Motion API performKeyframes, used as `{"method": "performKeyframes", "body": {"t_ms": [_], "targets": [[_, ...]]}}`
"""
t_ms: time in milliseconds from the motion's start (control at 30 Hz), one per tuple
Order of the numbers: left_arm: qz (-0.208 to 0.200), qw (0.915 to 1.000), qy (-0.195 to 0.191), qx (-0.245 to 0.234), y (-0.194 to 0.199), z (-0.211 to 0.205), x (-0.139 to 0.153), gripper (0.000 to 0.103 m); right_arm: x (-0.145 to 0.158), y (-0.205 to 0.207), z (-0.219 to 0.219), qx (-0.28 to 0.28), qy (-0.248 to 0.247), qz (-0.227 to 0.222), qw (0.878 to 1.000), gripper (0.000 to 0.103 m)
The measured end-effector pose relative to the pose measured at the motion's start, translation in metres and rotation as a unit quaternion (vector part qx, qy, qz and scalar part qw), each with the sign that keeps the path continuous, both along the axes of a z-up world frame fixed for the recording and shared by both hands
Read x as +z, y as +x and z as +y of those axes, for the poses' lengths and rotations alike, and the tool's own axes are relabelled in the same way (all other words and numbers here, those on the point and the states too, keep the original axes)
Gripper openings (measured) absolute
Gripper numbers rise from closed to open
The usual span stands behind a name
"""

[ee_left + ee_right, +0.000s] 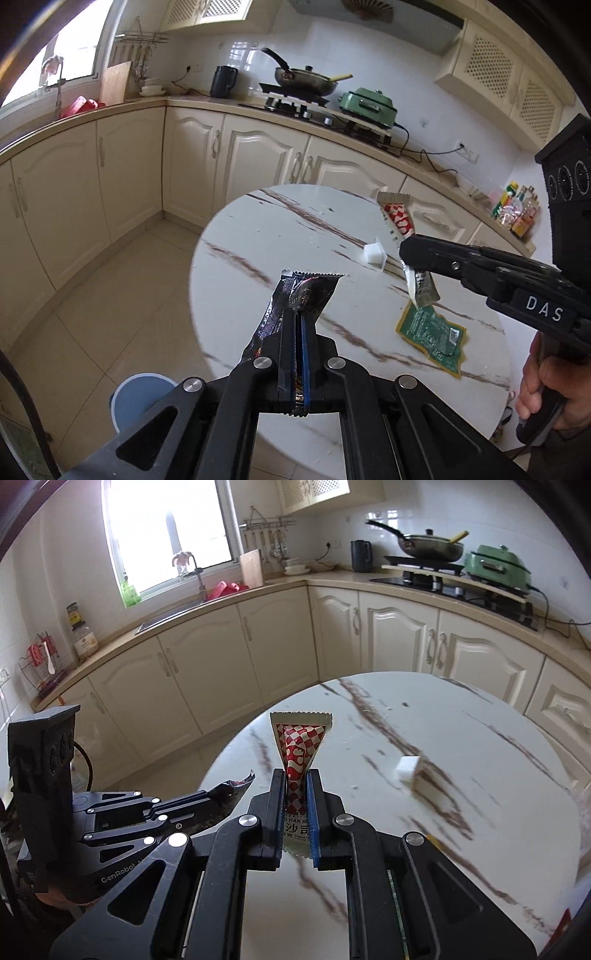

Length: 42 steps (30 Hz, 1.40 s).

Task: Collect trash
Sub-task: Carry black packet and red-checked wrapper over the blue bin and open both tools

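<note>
The left tongs (298,325) pinch a crinkled black foil wrapper (295,295), which sticks up past their tips above the round white marble-patterned surface (258,236). The right tongs (297,794) are pressed together on a red-and-white checked sauce sachet (297,746), held upright between the pads. Farther out on the surface lie a torn green wrapper (432,332) and a small white plastic cup (375,253).
</note>
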<state>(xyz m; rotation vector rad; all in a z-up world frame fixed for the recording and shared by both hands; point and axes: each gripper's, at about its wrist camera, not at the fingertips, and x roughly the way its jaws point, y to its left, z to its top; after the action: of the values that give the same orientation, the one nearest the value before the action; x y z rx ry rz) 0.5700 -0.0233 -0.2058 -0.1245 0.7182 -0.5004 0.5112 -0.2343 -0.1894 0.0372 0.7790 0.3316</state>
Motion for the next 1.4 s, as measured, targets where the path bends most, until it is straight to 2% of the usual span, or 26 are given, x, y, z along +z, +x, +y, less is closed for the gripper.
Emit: {"method": "performKeyframes", "body": {"t_ms": [167, 333, 500, 633, 767, 833, 867, 1000, 1033, 1133, 1200, 1300, 1400], "targets": [[0.004, 0.9987, 0.002, 0.051, -0.035, 0.077, -0.008, 0.000, -0.009, 0.003, 0.083, 0.065, 0.015, 0.007, 0.998, 0.011], [0.023, 0.9948, 0.005, 0.099, -0.062, 0.146, -0.029, 0.000, -0.037, 0.014, 0.168, 0.126, 0.028, 0.032, 0.991, 0.011], [0.061, 0.9893, 0.000, 0.133, -0.073, 0.197, -0.061, 0.000, -0.089, 0.036, 0.238, 0.164, 0.018, 0.077, 0.983, 0.011], [0.099, 0.9836, 0.007, 0.150, -0.066, 0.222, -0.092, 0.000, -0.144, 0.061, 0.273, 0.160, -0.011, 0.117, 0.980, 0.012], [0.139, 0.9779, 0.007, 0.156, -0.053, 0.240, -0.125, 0.000, -0.201, 0.087, 0.288, 0.148, -0.032, 0.161, 0.975, 0.012], [0.156, 0.9756, 0.010, 0.154, -0.046, 0.245, -0.142, 0.000, -0.227, 0.097, 0.290, 0.144, -0.033, 0.182, 0.972, 0.013], [0.165, 0.9746, 0.010, 0.151, -0.043, 0.246, -0.150, 0.000, -0.238, 0.103, 0.289, 0.139, -0.036, 0.190, 0.971, 0.018], [0.191, 0.9707, 0.016, 0.145, -0.028, 0.250, -0.175, 0.000, -0.281, 0.121, 0.283, 0.127, -0.034, 0.223, 0.966, 0.020], [0.196, 0.9695, 0.018, 0.146, -0.026, 0.251, -0.180, 0.000, -0.286, 0.125, 0.277, 0.123, -0.036, 0.227, 0.965, 0.020], [0.207, 0.9671, 0.019, 0.147, -0.013, 0.253, -0.186, 0.000, -0.300, 0.133, 0.269, 0.114, -0.042, 0.233, 0.965, 0.029], [0.211, 0.9650, 0.027, 0.153, -0.003, 0.253, -0.186, 0.002, -0.302, 0.137, 0.266, 0.113, -0.045, 0.234, 0.965, 0.030], [0.220, 0.9614, 0.034, 0.162, 0.002, 0.256, -0.181, 0.006, -0.301, 0.141, 0.262, 0.109, -0.052, 0.231, 0.966, 0.037], [0.218, 0.9585, 0.045, 0.178, 0.008, 0.250, -0.175, 0.009, -0.292, 0.141, 0.263, 0.108, -0.050, 0.225, 0.967, 0.039]]}}
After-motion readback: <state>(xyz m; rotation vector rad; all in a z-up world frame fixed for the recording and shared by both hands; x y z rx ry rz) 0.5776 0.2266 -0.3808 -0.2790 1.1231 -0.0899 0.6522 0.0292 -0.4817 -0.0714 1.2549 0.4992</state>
